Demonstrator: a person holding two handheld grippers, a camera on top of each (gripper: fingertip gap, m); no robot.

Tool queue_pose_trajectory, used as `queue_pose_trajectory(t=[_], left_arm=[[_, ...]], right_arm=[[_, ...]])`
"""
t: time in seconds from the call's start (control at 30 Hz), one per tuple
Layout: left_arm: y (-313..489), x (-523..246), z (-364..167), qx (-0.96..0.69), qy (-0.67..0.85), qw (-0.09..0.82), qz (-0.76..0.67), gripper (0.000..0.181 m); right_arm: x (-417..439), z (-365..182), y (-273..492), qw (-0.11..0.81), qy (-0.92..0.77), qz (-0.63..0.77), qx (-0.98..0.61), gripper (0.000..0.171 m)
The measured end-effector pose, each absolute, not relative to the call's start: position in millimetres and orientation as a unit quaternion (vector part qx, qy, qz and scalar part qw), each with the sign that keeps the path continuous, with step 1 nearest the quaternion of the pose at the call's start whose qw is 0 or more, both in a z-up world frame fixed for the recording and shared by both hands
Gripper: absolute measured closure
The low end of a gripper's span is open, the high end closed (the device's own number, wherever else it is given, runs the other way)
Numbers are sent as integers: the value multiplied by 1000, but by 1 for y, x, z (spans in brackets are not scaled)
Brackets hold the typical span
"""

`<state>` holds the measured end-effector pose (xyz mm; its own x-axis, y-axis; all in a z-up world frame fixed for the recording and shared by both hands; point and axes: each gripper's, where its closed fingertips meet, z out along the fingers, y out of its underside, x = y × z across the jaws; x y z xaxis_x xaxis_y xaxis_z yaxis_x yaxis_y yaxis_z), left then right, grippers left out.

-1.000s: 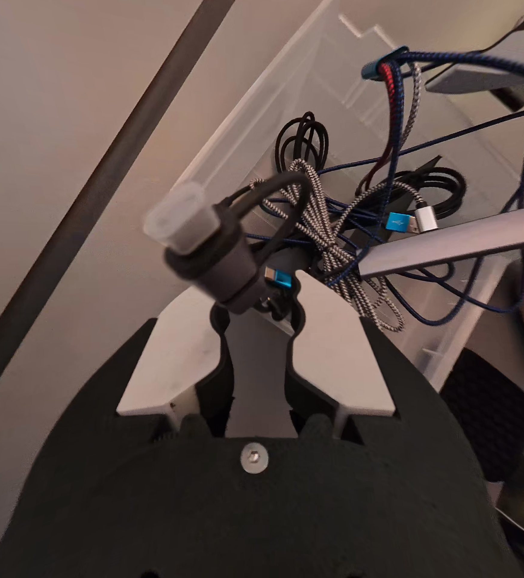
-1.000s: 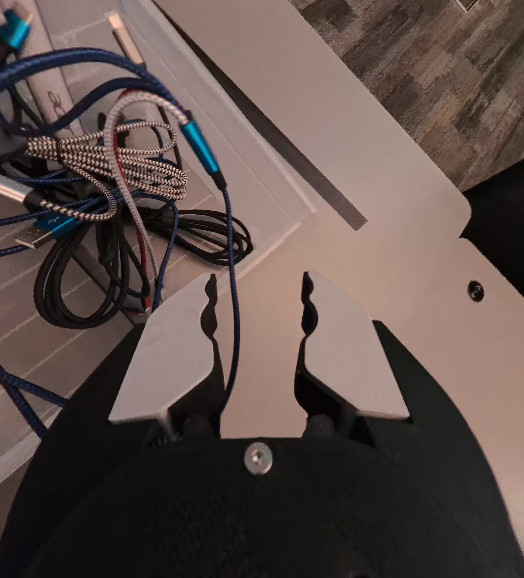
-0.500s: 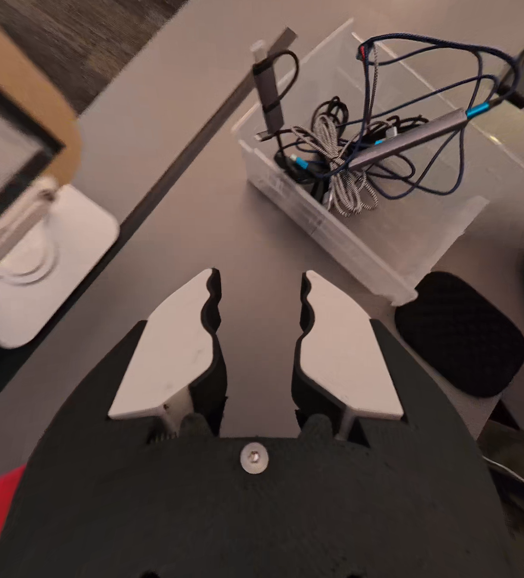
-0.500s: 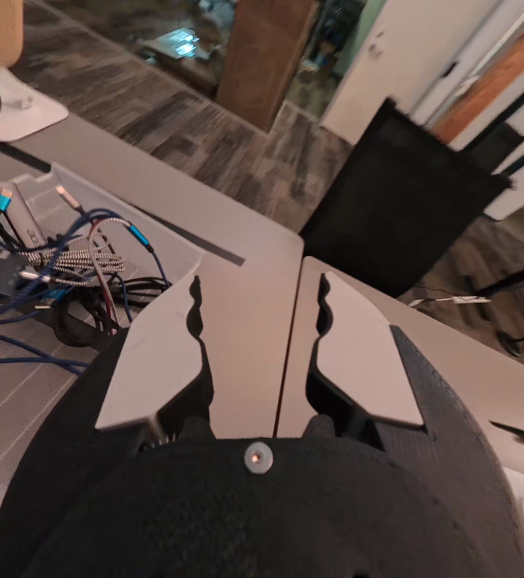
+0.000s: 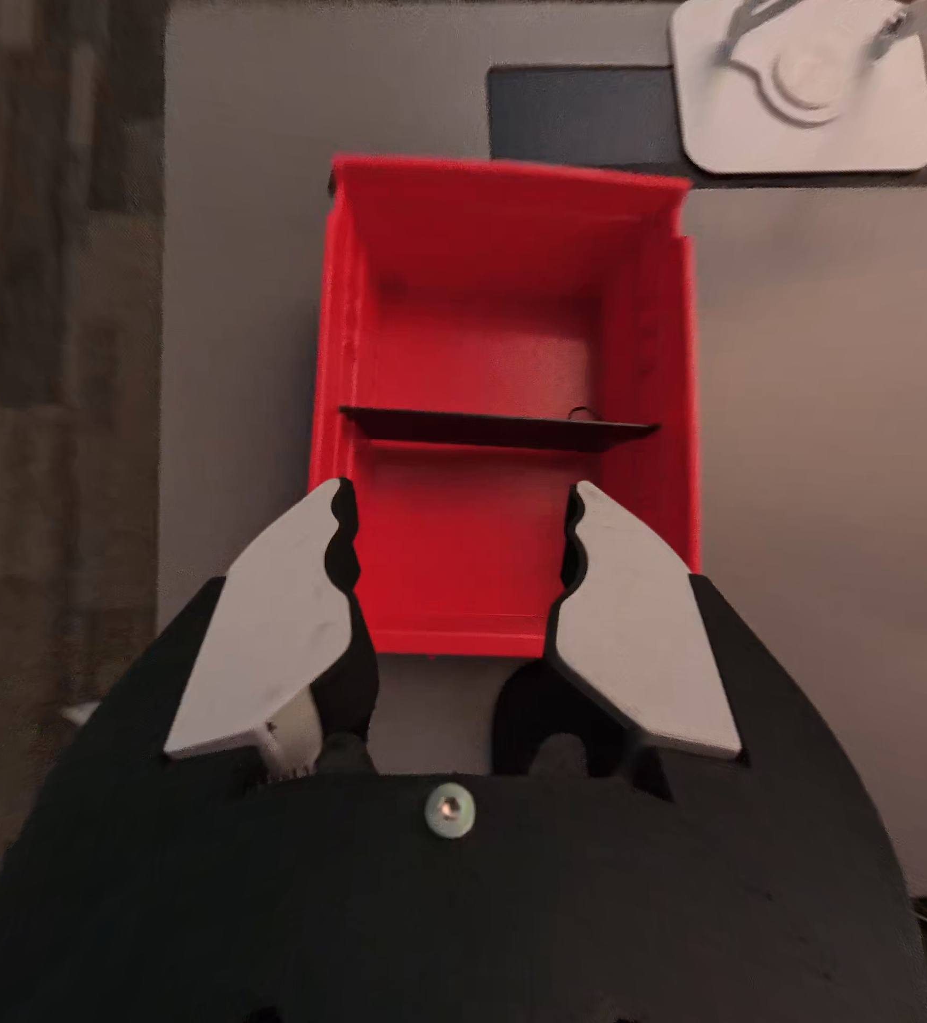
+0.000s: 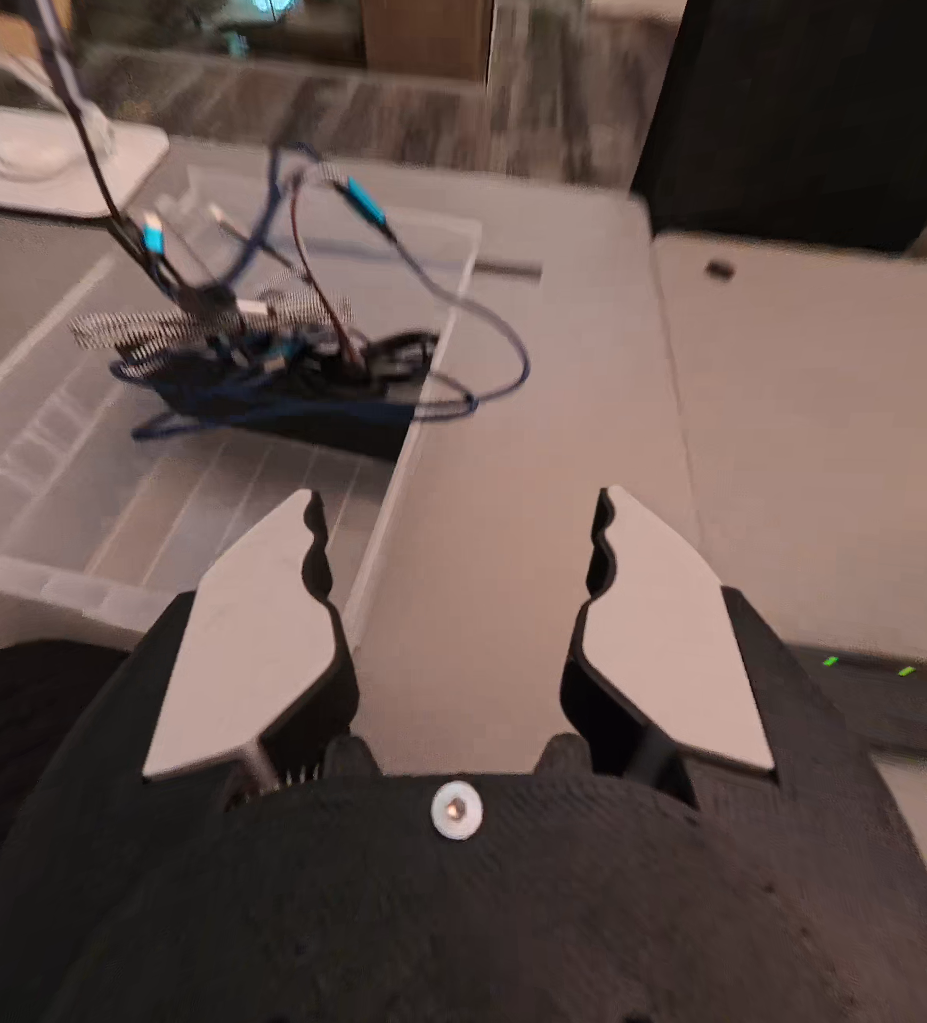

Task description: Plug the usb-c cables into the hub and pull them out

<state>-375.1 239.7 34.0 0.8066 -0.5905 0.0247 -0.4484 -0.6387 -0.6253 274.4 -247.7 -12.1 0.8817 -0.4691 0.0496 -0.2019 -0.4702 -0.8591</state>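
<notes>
In the right wrist view a tangle of braided cables (image 6: 284, 354), blue, black and white, lies in a clear plastic bin (image 6: 63, 487) at the left; blue plugs (image 6: 364, 199) stick up from it. The view is blurred and I cannot pick out the hub. My right gripper (image 6: 458, 504) is open and empty, above the table to the right of the bin. My left gripper (image 5: 458, 492) is open and empty, above an empty red bin (image 5: 505, 310) with a black divider (image 5: 494, 429). No cable shows in the left wrist view.
A white monitor base (image 5: 804, 83) and a dark pad (image 5: 577, 110) sit beyond the red bin. The table's left edge (image 5: 165, 387) runs beside it. A white stand (image 6: 46, 155), a black chair back (image 6: 815, 110) and a dark device with green lights (image 6: 893, 697) surround the right gripper. There is about 80 centimetres between the tips of the two grippers.
My left gripper let go of the dark cable plug and swung away from the clear bin to over the red bin. My right gripper drew back from the cables and opened wider.
</notes>
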Motion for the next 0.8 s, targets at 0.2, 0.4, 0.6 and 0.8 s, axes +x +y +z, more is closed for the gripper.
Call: queue_pose_trajectory(t=[0.2, 0.4, 0.6, 0.8], left_arm=[[291, -398, -24, -912, 214, 220, -273, 111], [298, -411, -64, -933, 195, 140, -268, 114], [279, -419, -95, -943, 199, 50, -262, 124], [265, -422, -121, -950, 216, -21, -224, 141]], right_arm=[[246, -93, -242, 360, 257, -13, -897, 91], [247, -110, -224, 327, 273, -13, -904, 113], [249, -120, -209, 305, 255, -28, -917, 145], [251, -120, -209, 303, 230, -70, -922, 163]])
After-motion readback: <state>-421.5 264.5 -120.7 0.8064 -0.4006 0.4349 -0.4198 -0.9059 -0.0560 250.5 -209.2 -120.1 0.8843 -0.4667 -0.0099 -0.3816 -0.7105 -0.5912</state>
